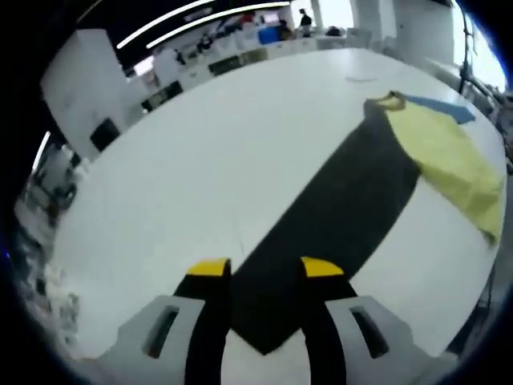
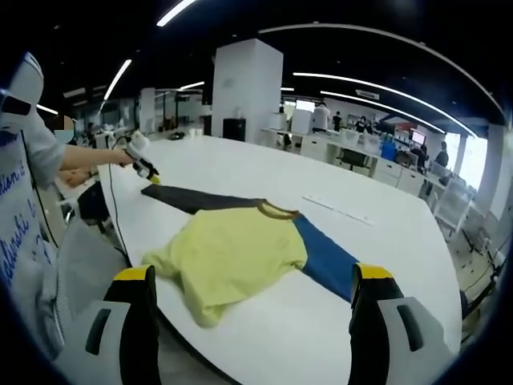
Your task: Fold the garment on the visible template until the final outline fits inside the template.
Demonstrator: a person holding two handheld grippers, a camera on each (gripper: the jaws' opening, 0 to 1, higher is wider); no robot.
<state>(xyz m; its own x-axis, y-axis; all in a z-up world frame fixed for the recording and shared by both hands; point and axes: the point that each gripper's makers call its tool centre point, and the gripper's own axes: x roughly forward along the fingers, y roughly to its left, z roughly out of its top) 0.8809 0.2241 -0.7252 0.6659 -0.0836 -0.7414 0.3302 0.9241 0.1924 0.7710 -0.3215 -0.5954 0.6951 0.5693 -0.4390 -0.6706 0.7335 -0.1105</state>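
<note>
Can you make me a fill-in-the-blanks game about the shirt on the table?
1. The body of the T-shirt is ____.
2. The T-shirt lies on a ____ table.
3. The sleeve toward the right hand-held gripper is ____.
4. In the left gripper view, the left hand-held gripper hovers over the ____ sleeve.

Missing words: yellow; white; blue; black

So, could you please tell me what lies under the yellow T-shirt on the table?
The yellow T-shirt lies over a dark panel and a blue panel, both sticking out from beneath it on the white table. Their covered middle cannot be seen.
</note>
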